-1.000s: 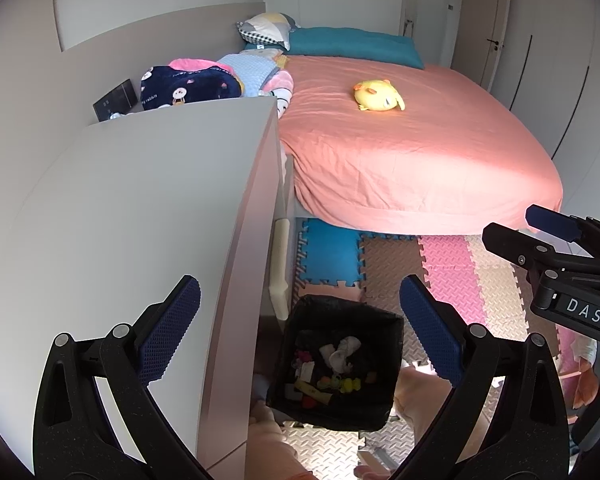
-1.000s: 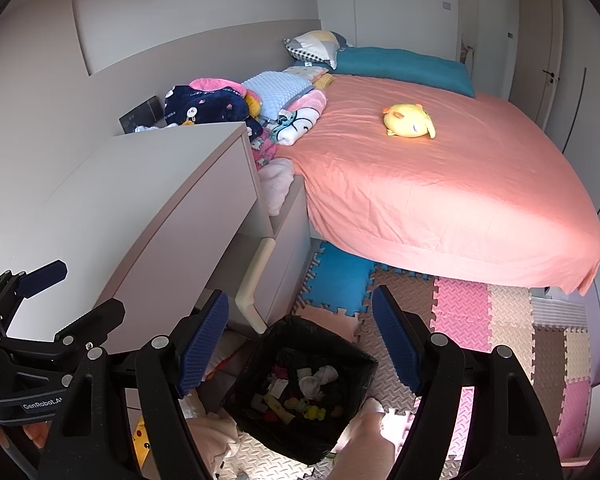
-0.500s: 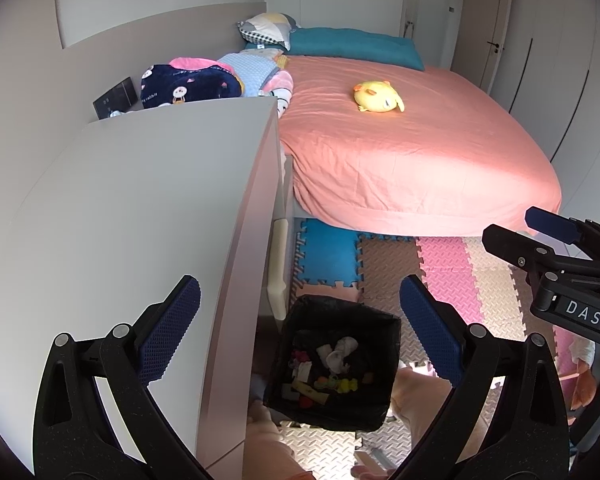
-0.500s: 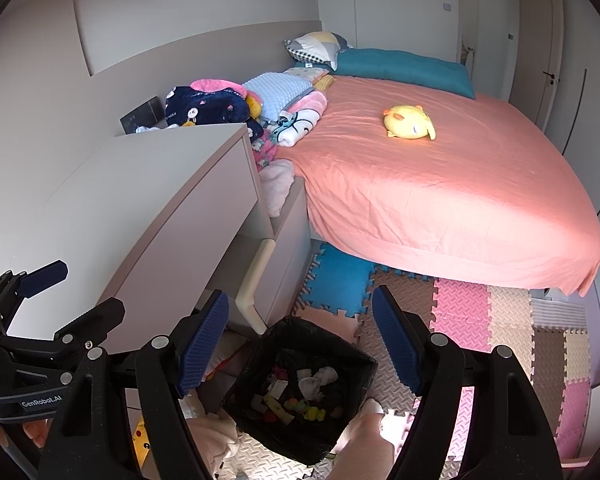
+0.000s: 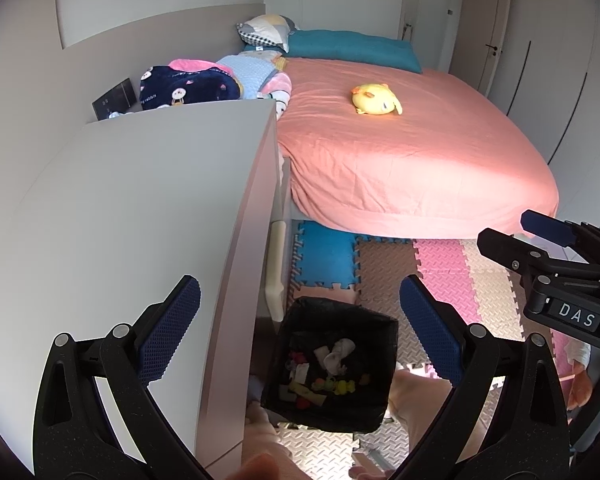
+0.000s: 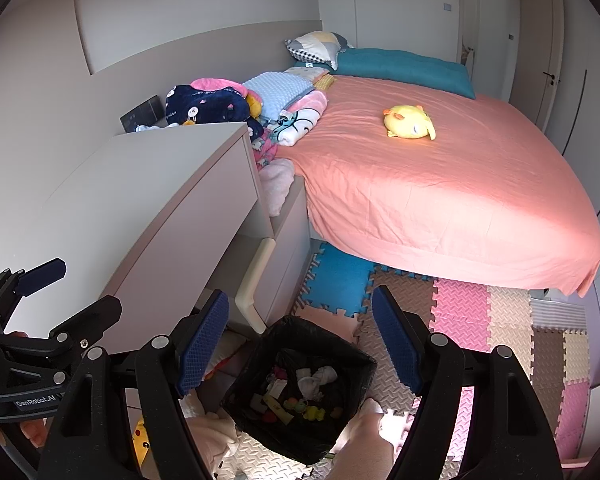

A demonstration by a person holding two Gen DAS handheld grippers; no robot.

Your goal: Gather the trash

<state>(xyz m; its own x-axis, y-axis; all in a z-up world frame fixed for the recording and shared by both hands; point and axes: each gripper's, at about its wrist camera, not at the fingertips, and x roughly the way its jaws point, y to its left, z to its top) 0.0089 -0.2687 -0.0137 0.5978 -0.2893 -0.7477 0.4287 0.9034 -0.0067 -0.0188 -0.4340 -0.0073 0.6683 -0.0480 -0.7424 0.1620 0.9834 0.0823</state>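
Note:
A black-lined trash bin stands on the floor beside the desk, with crumpled tissue, paper and small colourful scraps inside; it also shows in the right wrist view. My left gripper is open and empty, held high above the bin and the desk edge. My right gripper is open and empty, also high above the bin. Each gripper shows at the edge of the other's view.
A grey desk top fills the left. A bed with a pink sheet carries a yellow plush toy and piled blankets. Foam puzzle mats cover the floor. My legs stand by the bin.

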